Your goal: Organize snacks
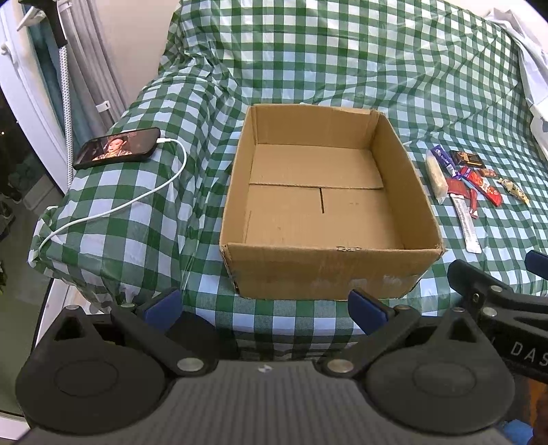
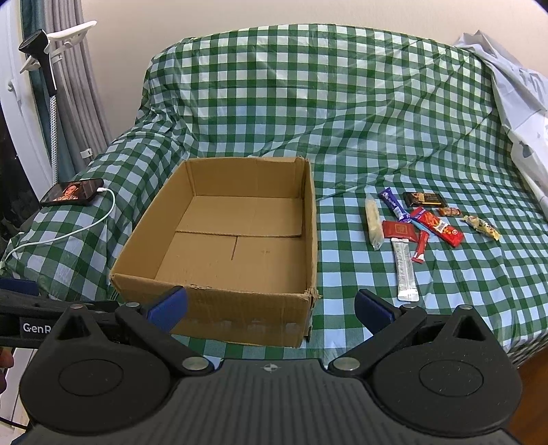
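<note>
A: Where do the snacks sit?

B: In a loose cluster on the checked cloth, to the right of the cardboard box and apart from it. Red wrappers, a silver stick, a pale bar, a dark packet, a purple one; some overlap.

A: And the box?

B: Top open, nothing inside, only its folded bottom flaps showing. I'd guess it stands beside the pile so each packet needs only a short carry.

A: The claws?

B: Left claw hangs wide and empty in front of the box's near wall. Right claw is just as wide, also empty, near the box's front right corner. Neither touches anything. Nothing looks sorted yet.

A: What carries it all?

B: Something soft and humped, a sofa or bed perhaps, under that green-and-white cloth. A phone with a lit screen lies on the left hump, white cable trailing off. Grey curtains and a pale wall behind.
</note>
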A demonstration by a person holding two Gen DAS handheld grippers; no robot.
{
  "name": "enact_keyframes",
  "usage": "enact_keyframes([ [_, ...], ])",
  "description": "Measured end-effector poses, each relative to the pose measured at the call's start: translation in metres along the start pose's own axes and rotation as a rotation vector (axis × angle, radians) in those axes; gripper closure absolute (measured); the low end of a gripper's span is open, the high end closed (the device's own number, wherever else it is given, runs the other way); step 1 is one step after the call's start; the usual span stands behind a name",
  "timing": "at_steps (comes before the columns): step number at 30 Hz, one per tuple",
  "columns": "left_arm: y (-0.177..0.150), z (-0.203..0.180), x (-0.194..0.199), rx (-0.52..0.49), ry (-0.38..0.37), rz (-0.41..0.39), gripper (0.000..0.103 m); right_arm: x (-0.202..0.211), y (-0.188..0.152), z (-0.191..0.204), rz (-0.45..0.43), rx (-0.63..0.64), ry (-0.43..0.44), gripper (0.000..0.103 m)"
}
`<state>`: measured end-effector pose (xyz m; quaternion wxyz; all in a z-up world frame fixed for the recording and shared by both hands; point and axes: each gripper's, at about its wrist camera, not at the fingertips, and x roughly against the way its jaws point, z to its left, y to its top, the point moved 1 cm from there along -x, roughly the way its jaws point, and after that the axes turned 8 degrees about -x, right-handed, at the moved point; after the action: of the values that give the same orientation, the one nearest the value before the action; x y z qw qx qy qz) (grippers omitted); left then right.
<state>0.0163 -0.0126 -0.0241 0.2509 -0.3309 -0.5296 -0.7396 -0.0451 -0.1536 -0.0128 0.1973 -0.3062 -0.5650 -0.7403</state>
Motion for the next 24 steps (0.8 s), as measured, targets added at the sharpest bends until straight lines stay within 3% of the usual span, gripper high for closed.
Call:
enact_keyframes([
  [9,0.004,-0.006,-0.006,-0.022,0.026,-0.009,0.0,-0.006,0.003,-0.008,0.017,-0.05,0.011,0.0],
  [24,0.018,-0.046,-0.022,-0.111,0.026,0.018,0.0,-0.025,0.005,-0.063,0.049,-0.218,-0.02,0.0],
])
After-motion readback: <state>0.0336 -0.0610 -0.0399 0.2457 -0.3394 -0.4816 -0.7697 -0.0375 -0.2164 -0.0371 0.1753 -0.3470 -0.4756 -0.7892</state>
